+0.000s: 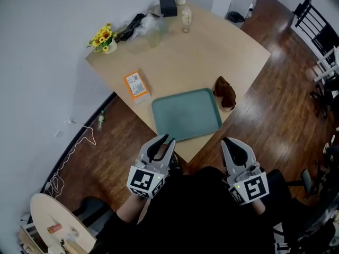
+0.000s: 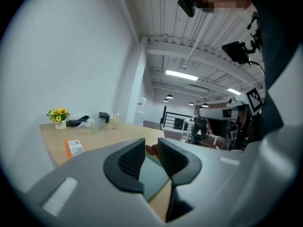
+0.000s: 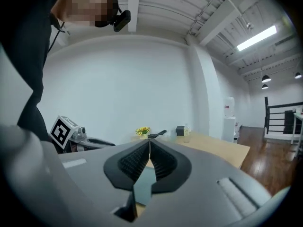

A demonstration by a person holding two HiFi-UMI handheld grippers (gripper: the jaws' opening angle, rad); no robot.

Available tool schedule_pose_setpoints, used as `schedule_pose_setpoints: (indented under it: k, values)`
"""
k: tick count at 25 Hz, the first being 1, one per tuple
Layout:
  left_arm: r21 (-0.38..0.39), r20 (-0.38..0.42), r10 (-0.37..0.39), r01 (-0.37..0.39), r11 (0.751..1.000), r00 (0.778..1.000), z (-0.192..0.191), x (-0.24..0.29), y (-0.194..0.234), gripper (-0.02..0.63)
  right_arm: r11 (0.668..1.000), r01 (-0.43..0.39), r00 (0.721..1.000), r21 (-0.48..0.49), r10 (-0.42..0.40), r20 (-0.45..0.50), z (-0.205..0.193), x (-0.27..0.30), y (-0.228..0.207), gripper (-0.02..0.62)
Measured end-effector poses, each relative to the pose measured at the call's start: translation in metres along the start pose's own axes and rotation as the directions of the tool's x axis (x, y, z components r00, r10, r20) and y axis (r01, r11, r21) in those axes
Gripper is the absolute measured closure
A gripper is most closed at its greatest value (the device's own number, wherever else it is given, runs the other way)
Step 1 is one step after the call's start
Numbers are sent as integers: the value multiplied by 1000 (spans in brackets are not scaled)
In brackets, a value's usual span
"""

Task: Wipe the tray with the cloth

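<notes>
A teal tray [image 1: 186, 114] lies empty at the near edge of the light wooden table [image 1: 212, 52]. A crumpled brown cloth [image 1: 224, 92] rests on the table just right of the tray, touching its right rim. My left gripper [image 1: 165, 140] hovers off the table's near edge in front of the tray. It is open by a narrow gap with nothing between the jaws, and the left gripper view shows the tray [image 2: 154, 171] through that gap. My right gripper [image 1: 228, 141] hangs level with it to the right, below the cloth, and is shut and empty. Its fingertips meet in the right gripper view [image 3: 149, 141].
An orange booklet [image 1: 136, 85] lies left of the tray. At the table's far end stand yellow flowers [image 1: 103, 38], a black bag [image 1: 132, 26], a black box [image 1: 168, 6] and a bottle [image 1: 186, 19]. A green bottle [image 1: 100, 120] stands on the floor; a round side table [image 1: 58, 221] is near left.
</notes>
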State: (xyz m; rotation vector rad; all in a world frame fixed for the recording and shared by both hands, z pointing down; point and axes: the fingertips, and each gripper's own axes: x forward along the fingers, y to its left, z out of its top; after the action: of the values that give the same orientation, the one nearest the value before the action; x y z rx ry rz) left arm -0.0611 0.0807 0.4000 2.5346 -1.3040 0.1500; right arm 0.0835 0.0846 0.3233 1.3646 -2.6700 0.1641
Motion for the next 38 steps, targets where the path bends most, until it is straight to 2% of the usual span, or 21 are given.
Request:
schedule_pose_setpoints:
  k: [3,6,8,10,12,14,20,22,27,31,33,34,35,36,38]
  values:
    - [-70,-82,57,-62,996,995,-30,13,43,540,999,30,996,-18,-31,-86,-30,27,-43,537]
    - [-121,-167,124,-145,982,978,-66,24,84,534,996,89,979,-14,-90,-181,-76,55,-105,487]
    - [-180,-231,176,-220,959,957,-94,30,108,511,992,129,960,-18,-129,-249,-109,73,-149,439]
    - [-237,-303,210,-287,928,930,-123,37,129,450,985,170,933,-10,-164,-319,-141,91,-192,394]
    - [-256,-371,225,-332,908,901,-146,44,143,418,978,209,906,8,-191,-378,-166,108,-227,368]
    - [-252,-413,233,-356,900,880,-159,48,151,414,973,230,889,22,-201,-411,-182,122,-250,365]
    - [-247,-443,252,-387,889,860,-168,53,155,414,975,223,859,12,-190,-475,-212,147,-272,364]
    - [-246,-454,247,-387,888,856,-171,56,152,414,976,216,835,6,-181,-520,-231,154,-276,364]
    - [-228,-479,229,-371,900,848,-178,65,146,414,970,241,749,18,-175,-639,-289,172,-295,346]
    - [-218,-494,224,-369,904,840,-180,67,146,414,972,229,708,60,-124,-695,-317,182,-295,345]
    - [-214,-498,226,-371,904,837,-180,66,146,414,974,214,706,74,-102,-701,-320,183,-293,383]
    - [-212,-498,229,-373,903,836,-180,66,147,414,975,209,711,70,-102,-696,-317,183,-292,453]
    - [-210,-499,232,-376,902,835,-180,66,148,414,977,204,722,61,-107,-684,-309,182,-291,482]
    - [-207,-502,235,-380,902,832,-180,66,150,414,980,194,741,53,-111,-663,-298,181,-288,496]
    - [-199,-513,244,-391,899,823,-187,66,154,414,987,152,796,44,-96,-598,-269,177,-268,503]
